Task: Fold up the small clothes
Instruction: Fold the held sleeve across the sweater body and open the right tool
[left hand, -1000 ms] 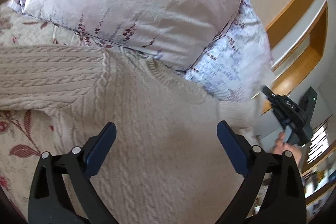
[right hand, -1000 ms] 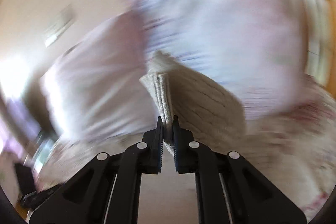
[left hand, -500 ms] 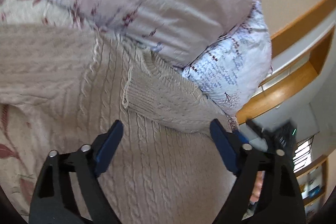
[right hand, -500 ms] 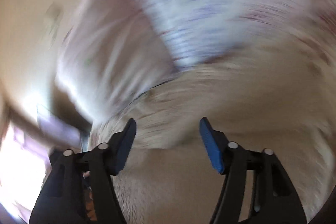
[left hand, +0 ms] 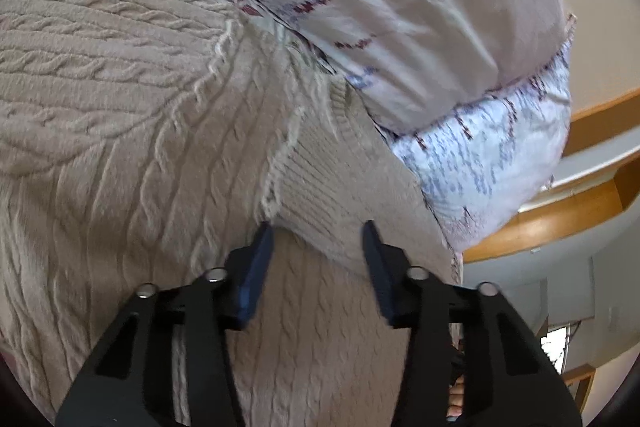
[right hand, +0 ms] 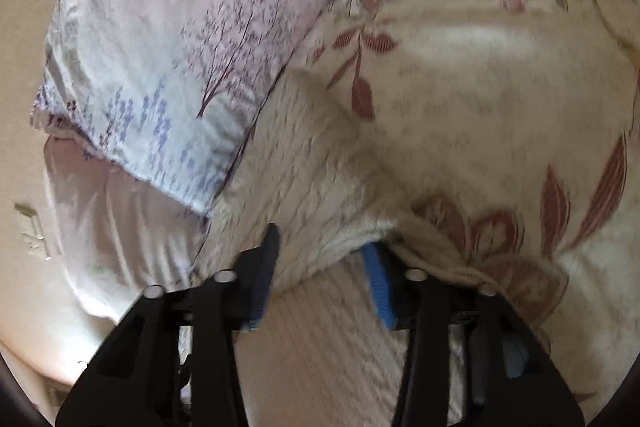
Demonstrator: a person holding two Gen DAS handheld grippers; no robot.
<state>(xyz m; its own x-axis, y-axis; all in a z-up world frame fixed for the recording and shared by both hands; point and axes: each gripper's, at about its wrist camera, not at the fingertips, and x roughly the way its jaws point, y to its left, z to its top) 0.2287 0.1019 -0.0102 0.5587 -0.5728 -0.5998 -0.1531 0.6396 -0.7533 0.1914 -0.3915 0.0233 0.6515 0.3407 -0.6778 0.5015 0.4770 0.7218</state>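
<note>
Cable-knit sweater [left hand: 132,131] is spread on floral bedsheet [right hand: 500,99], its ribbed folded edge against the pillows [left hand: 400,7]. Left gripper [left hand: 318,239] jaws have just been closing, still apart, fold edge lying between them. Right gripper [right hand: 324,247] jaws likewise closing around sweater fold, grip cannot be told

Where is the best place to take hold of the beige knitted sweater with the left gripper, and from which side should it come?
Probably the ribbed cuff of the sleeve folded across the sweater. Its free edge lies raised just ahead of the left gripper, whose jaws have just been closing but do not yet pinch it. Coming from the near side, low, one finger could slide under that edge; the flat body offers no lip.
</note>
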